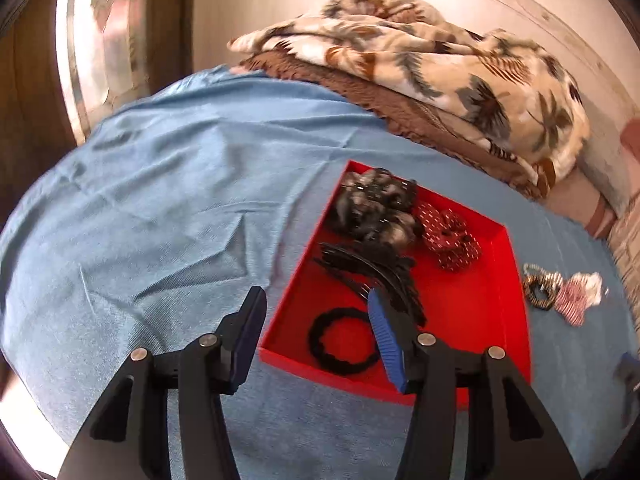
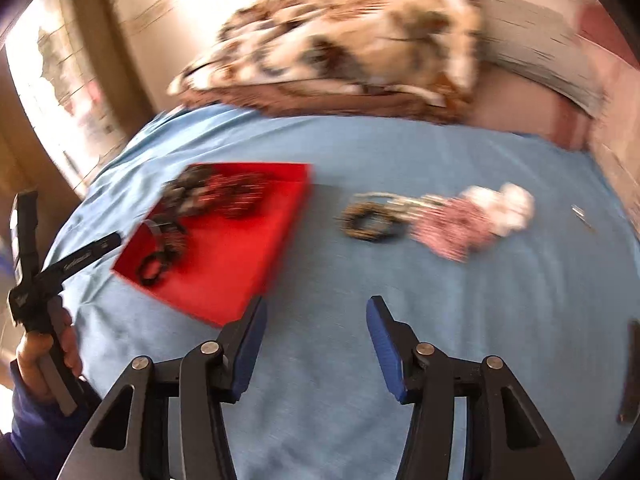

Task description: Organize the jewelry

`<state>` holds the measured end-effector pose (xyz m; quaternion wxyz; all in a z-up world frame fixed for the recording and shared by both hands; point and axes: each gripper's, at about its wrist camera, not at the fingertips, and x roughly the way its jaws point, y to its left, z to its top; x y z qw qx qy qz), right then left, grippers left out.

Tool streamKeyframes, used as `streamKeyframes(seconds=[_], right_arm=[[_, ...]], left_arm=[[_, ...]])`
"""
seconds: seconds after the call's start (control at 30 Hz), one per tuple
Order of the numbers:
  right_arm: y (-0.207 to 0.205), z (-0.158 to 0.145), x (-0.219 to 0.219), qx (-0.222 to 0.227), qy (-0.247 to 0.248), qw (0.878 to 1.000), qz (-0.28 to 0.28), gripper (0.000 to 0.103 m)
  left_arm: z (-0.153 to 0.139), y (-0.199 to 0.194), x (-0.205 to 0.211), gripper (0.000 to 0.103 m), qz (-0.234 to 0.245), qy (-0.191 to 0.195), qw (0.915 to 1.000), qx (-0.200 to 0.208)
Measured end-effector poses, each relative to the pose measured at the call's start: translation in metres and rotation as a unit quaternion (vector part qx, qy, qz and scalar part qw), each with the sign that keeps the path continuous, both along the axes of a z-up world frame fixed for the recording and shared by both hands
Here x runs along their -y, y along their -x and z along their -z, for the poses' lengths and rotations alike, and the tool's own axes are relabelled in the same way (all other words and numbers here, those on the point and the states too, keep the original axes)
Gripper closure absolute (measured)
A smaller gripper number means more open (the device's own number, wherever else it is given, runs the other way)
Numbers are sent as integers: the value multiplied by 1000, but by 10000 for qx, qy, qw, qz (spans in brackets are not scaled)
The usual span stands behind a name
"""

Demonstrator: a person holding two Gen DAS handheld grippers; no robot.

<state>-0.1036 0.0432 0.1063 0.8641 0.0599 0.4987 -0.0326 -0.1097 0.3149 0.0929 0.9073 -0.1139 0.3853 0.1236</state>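
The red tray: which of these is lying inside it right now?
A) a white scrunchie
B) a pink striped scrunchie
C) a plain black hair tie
C: the plain black hair tie lies near the front wall of the red tray; the white scrunchie and pink striped scrunchie lie outside on the blue cloth.

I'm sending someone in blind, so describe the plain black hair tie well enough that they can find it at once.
Start at the red tray lying on the blue bedcover. Look in its corner nearest the left gripper, in front of the black combs. There lies the plain black hair tie, a thin, flat open ring, unlike the puffy red dotted scrunchie and grey-black scrunchie further back.
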Motion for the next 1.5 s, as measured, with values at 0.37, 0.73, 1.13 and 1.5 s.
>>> streamKeyframes(seconds=[0.37,0.73,1.13,1.5], right_arm=[[65,-18,75,121,-247,9960,853,47],[94,-1,101,-7,-541,9909,1235,46],[92,6,89,-56,-529,9924,1108,44],[86,13,81,-123,-566,9927,1057,43]], left_arm=[[13,-2,21,42,-179,-532,9984,-99],[20,0,23,42,-253,-578,9977,-235],[21,-1,22,41,-258,-582,9977,-254],[21,-1,21,41,-276,-544,9978,-252]])
